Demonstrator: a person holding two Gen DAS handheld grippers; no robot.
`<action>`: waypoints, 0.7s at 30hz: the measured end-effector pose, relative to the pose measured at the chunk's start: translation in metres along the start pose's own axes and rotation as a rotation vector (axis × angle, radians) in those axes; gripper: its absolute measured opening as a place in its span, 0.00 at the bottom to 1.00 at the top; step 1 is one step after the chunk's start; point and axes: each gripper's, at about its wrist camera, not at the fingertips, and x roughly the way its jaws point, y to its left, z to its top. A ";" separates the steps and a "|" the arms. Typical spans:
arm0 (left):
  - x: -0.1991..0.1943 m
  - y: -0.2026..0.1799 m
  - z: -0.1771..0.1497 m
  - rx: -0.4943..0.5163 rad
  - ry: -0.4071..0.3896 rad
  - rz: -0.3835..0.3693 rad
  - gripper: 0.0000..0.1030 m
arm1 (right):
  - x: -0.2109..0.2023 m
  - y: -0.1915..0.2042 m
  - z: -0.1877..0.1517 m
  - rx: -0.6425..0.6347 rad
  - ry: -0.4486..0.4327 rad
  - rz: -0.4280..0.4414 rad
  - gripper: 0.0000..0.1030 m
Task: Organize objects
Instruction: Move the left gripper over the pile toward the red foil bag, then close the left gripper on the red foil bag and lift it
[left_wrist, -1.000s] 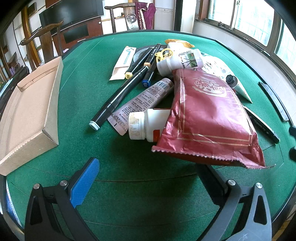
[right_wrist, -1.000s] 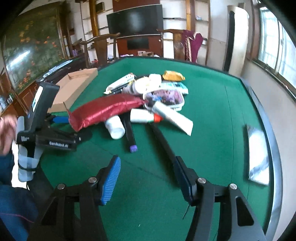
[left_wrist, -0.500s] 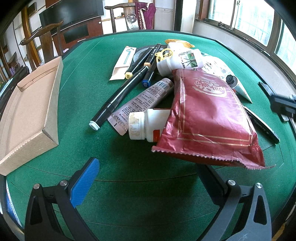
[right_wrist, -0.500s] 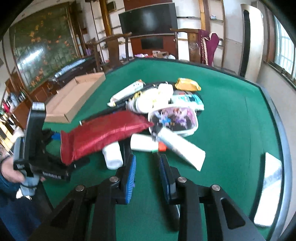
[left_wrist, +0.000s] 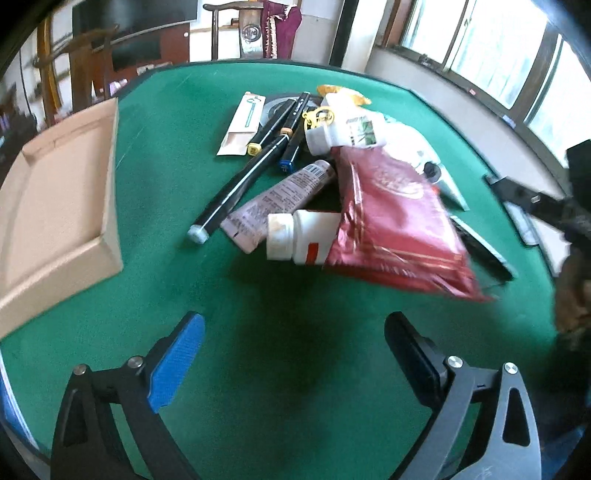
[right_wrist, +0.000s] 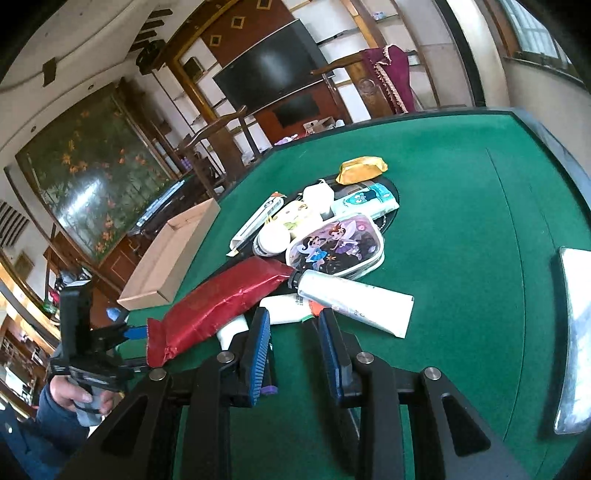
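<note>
A green felt bench (left_wrist: 155, 122) carries a flat cardboard box (left_wrist: 55, 206) at its left and a central heap: markers (left_wrist: 236, 188), tubes (left_wrist: 280, 199), bottles (left_wrist: 299, 240), a red pouch (left_wrist: 391, 218).

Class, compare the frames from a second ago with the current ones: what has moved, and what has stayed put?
The right gripper narrowed its jaws and advanced to the pile, near the white tube. The left gripper lifted back slightly, still open. The red bag, bottles, markers and cardboard box stayed put.

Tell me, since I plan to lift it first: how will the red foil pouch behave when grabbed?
The red foil pouch looks crinkled and soft, so probably floppy. Its glossy film may slip. It overlaps the white bottle, which could roll once uncovered.
</note>
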 end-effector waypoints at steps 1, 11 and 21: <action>-0.010 0.000 -0.002 0.002 -0.010 -0.019 0.95 | 0.000 0.001 0.000 0.003 0.001 0.006 0.33; -0.037 -0.059 0.072 0.240 0.001 -0.132 0.95 | -0.009 -0.006 0.001 0.039 -0.027 0.016 0.40; 0.052 -0.078 0.116 0.233 0.243 -0.077 0.95 | -0.010 -0.016 0.001 0.069 -0.027 0.010 0.43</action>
